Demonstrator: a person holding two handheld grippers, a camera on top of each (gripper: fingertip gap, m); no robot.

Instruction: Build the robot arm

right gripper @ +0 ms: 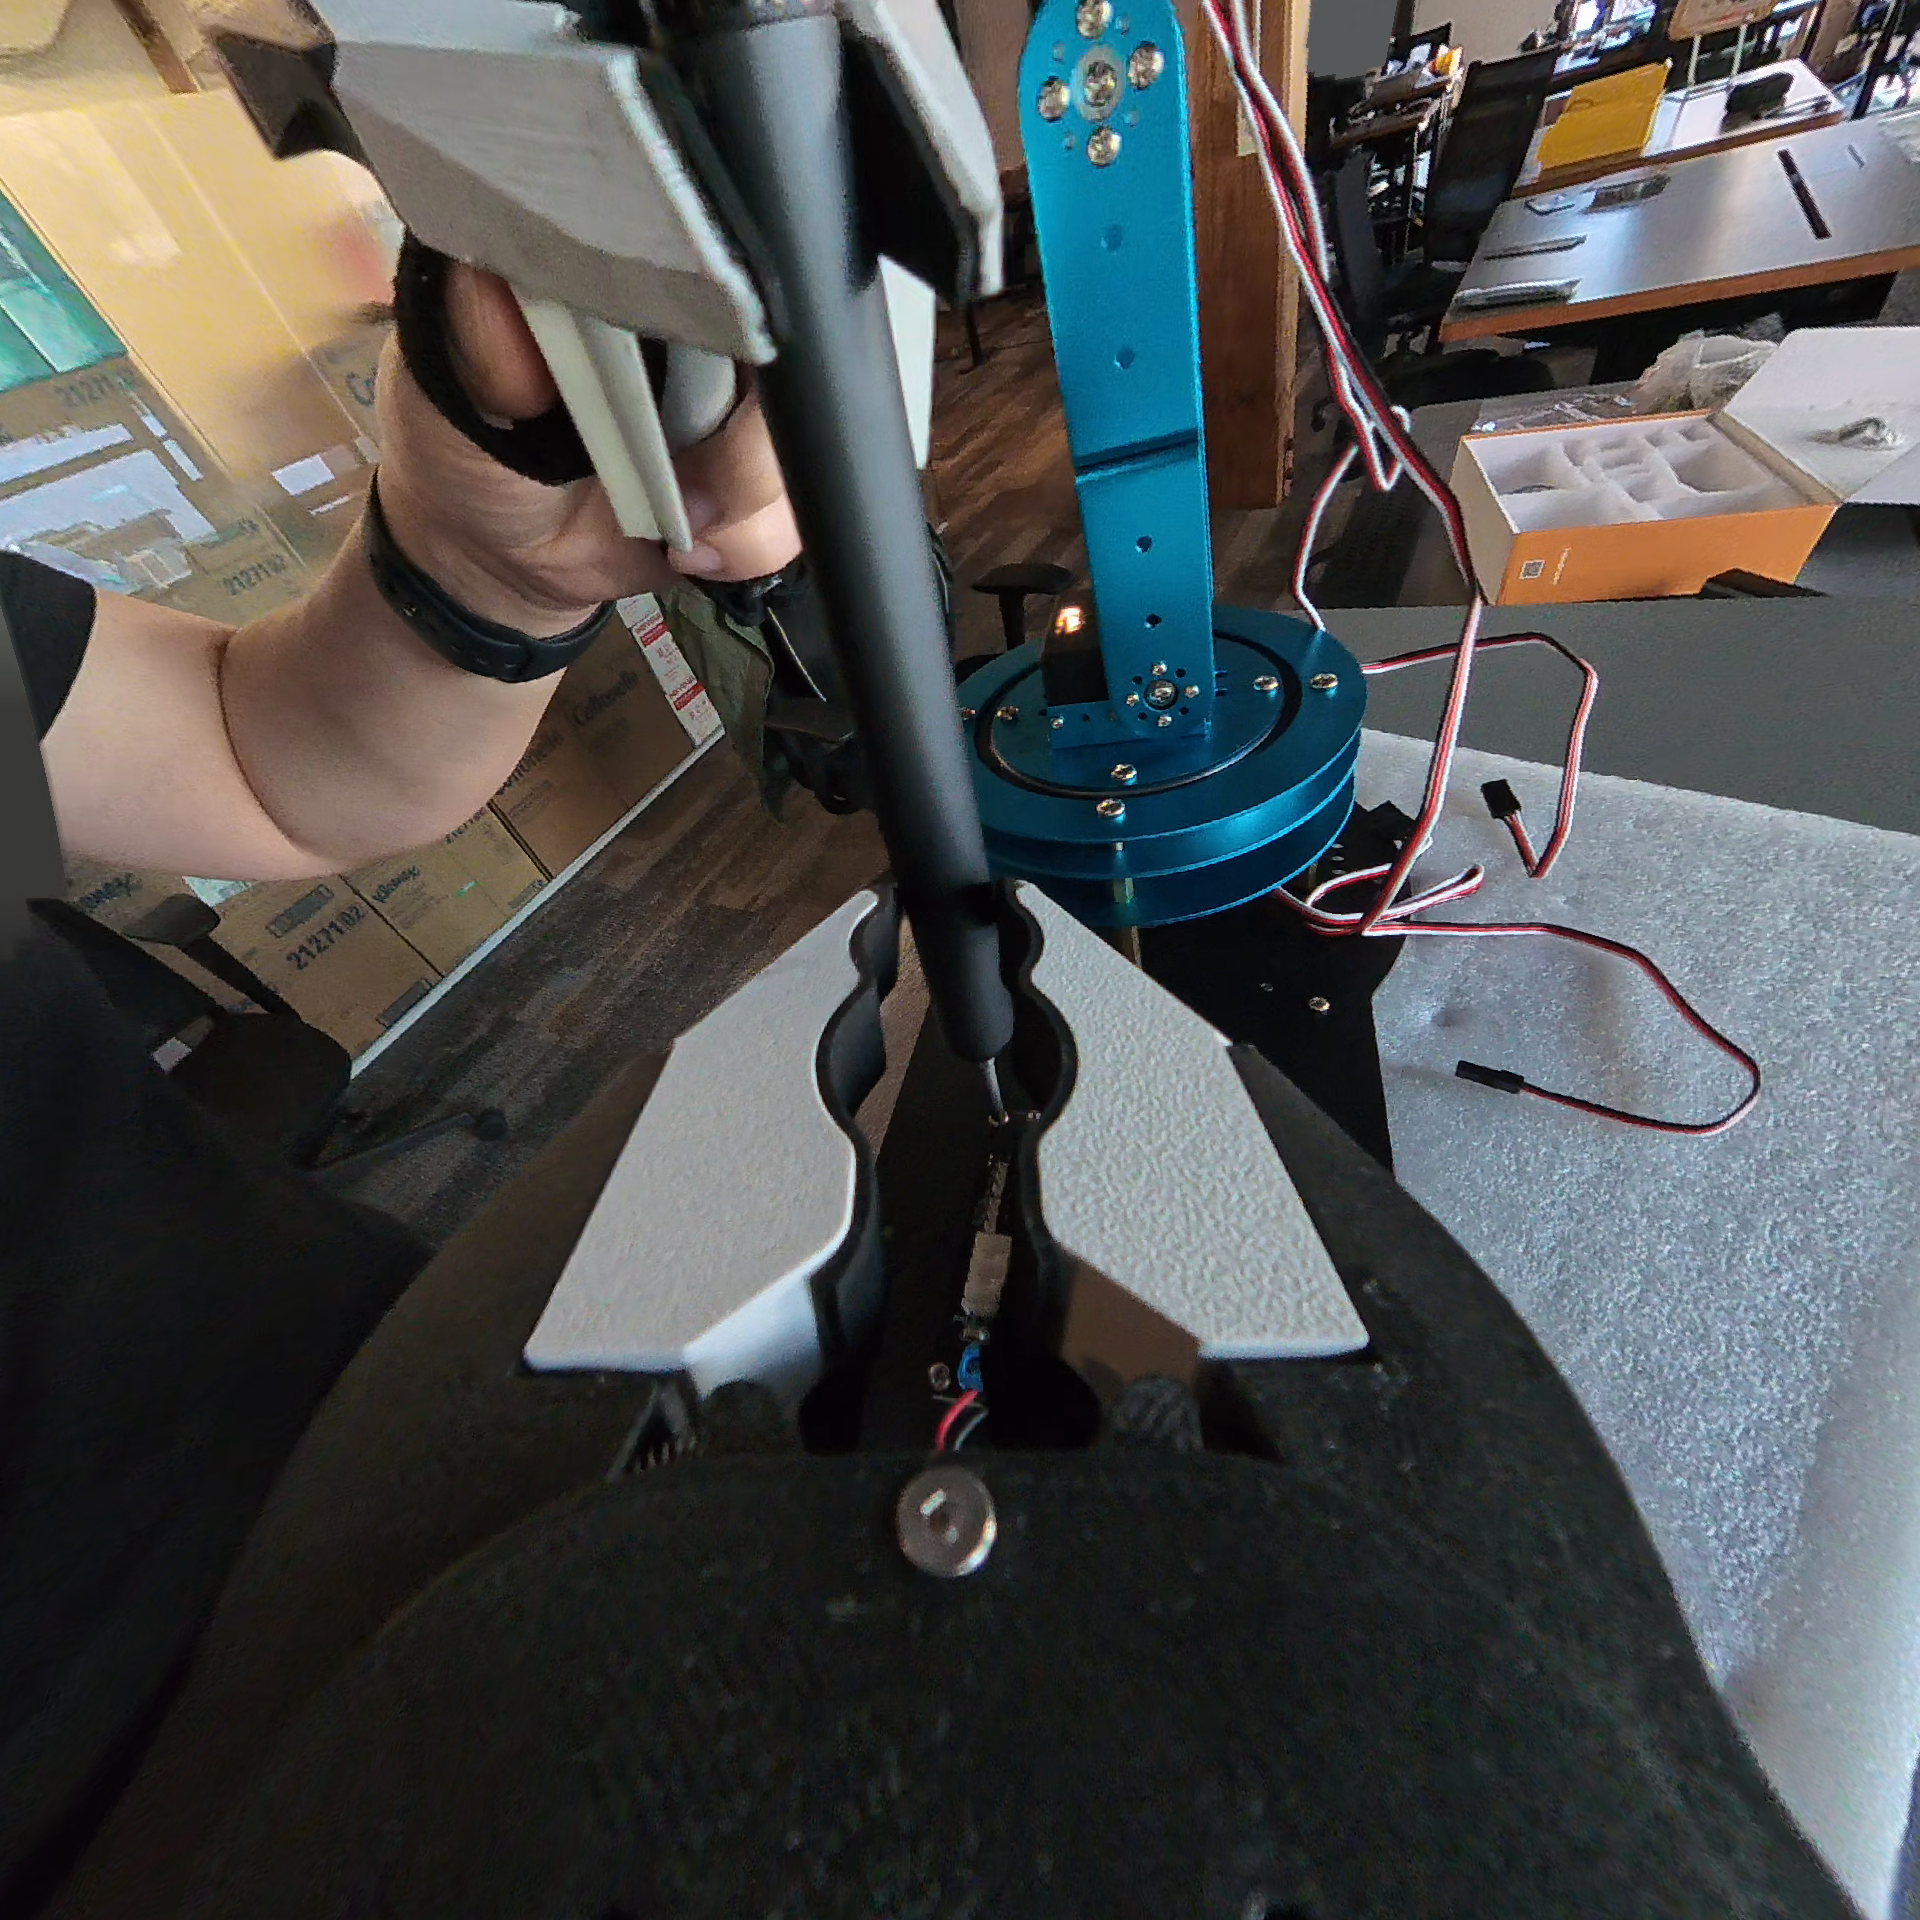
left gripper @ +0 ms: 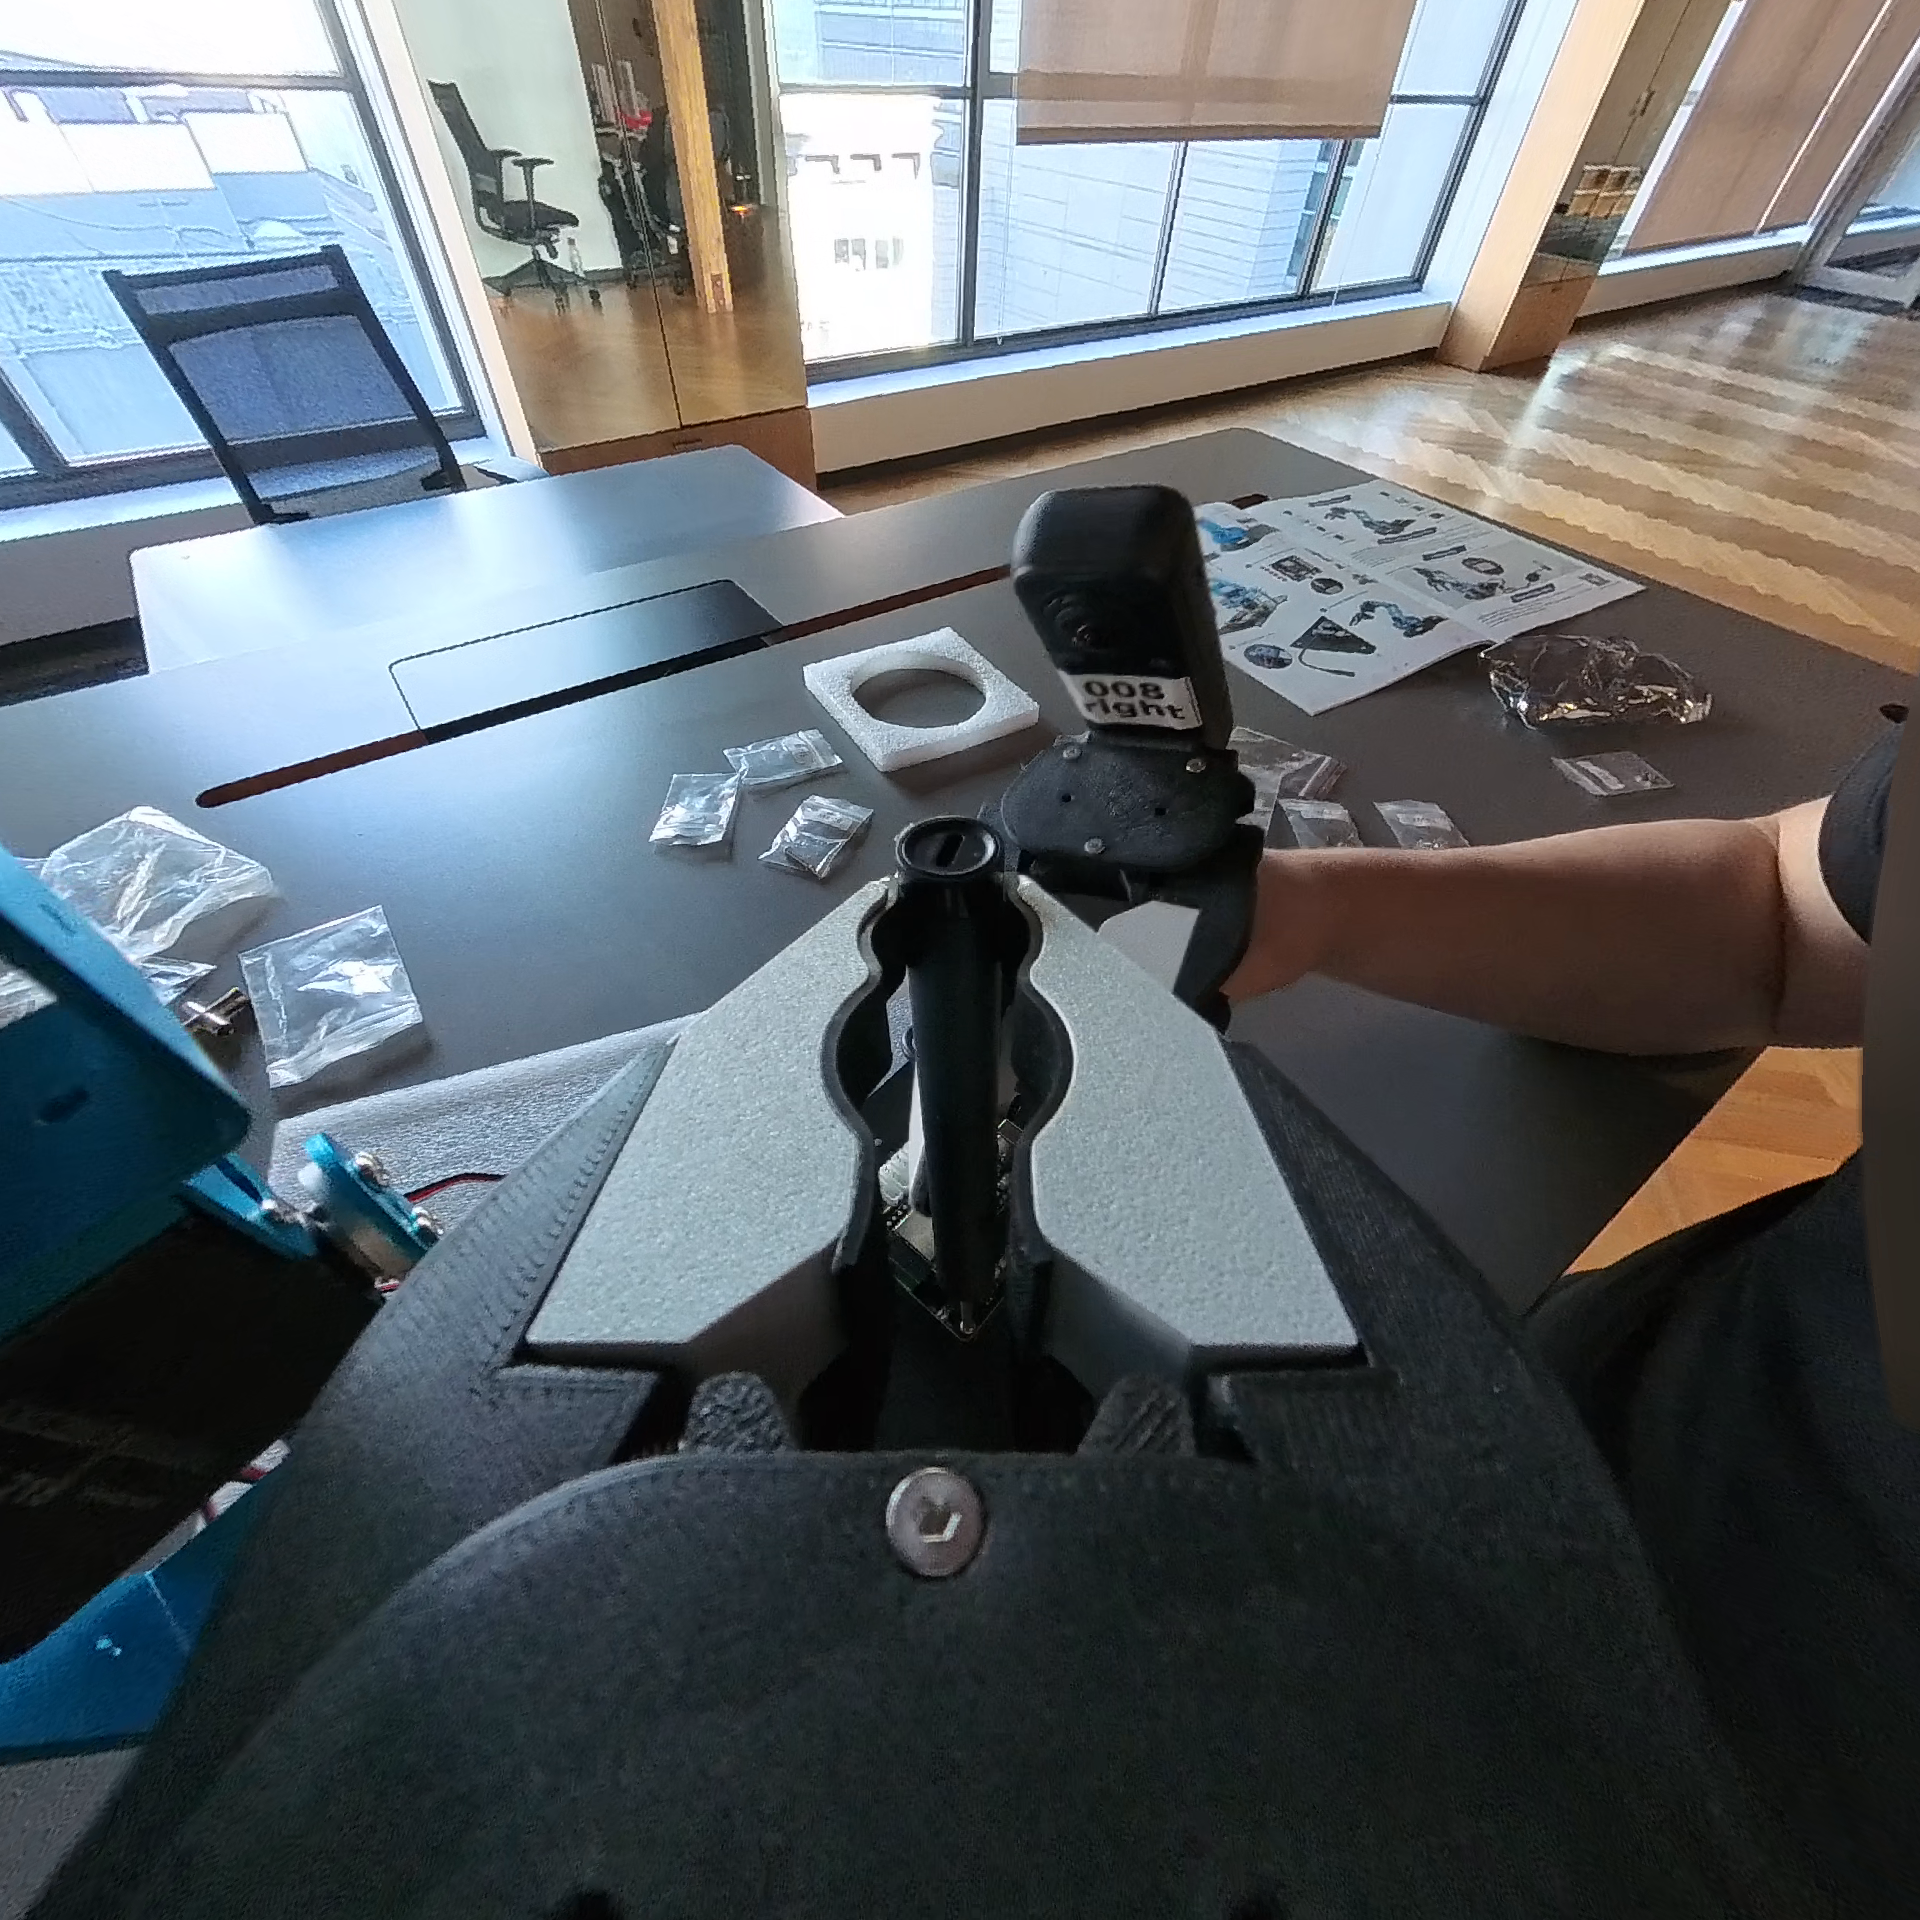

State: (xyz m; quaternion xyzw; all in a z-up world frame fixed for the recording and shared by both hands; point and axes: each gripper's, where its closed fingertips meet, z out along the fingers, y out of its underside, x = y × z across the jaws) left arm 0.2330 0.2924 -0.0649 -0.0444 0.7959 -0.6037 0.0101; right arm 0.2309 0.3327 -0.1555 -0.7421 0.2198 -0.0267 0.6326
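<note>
My left gripper is shut on a black pen-shaped screwdriver and holds it upright. Its tip rests on a small circuit board below. In the right wrist view the screwdriver slants down from the left gripper at the top. My right gripper is closed around its lower end, and the bit touches a screw on the board seen between the fingers. The right gripper also shows in the left wrist view just behind the screwdriver. A blue metal robot arm on a round base stands right behind.
A black baseplate lies on grey foam with red-white wires. An orange box with a white insert stands far right. On the dark table lie small plastic bags, a white foam square and an open manual. My right fingertips sit around 10 cm from my left ones.
</note>
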